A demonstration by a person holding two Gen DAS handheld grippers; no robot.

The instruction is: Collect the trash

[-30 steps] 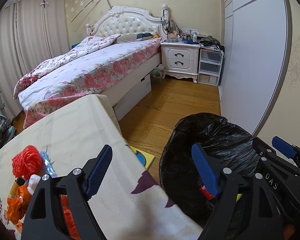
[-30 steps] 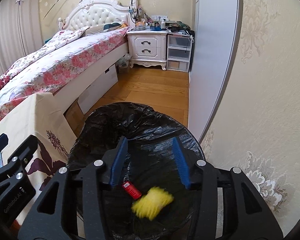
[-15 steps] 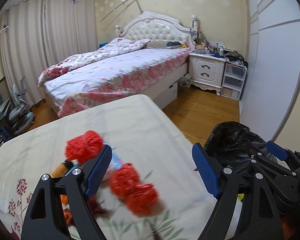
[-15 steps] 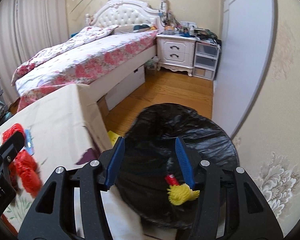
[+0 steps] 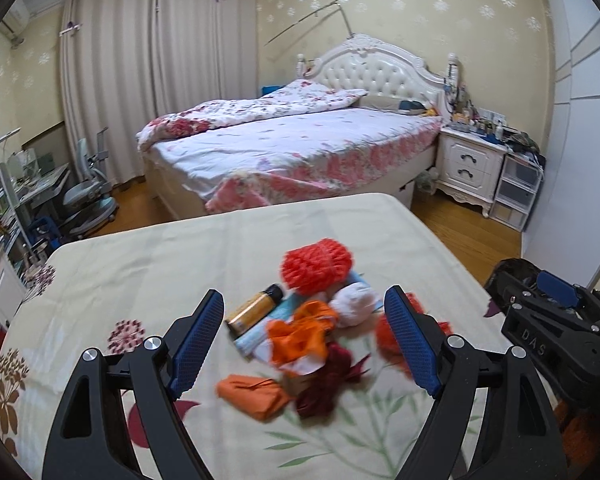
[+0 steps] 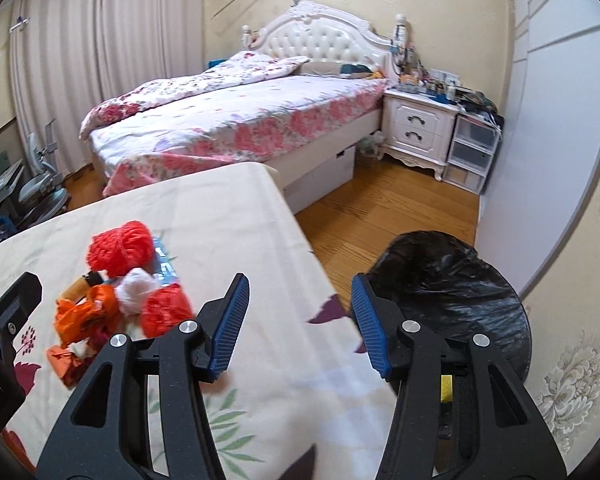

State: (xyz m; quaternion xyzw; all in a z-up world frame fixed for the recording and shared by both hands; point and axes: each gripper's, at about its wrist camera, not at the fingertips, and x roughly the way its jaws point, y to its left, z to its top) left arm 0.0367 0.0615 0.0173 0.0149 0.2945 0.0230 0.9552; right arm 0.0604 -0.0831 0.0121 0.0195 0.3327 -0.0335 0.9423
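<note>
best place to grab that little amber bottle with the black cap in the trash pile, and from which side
Grip the amber bottle across its body, from above with the left gripper. It lies on its side, black cap pointing away; its near-left flank is bare tablecloth, while wrappers crowd its right. Jaws should straddle its width.

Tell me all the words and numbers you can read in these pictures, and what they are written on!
"DAS" is on the black body of the right gripper, seen from the left wrist view.
White letters on the left gripper's body at the right wrist view's left edge are cut off; unreadable.
The brown bottle has a label too blurred to read.
The blue packet has print too blurred to read.
</note>
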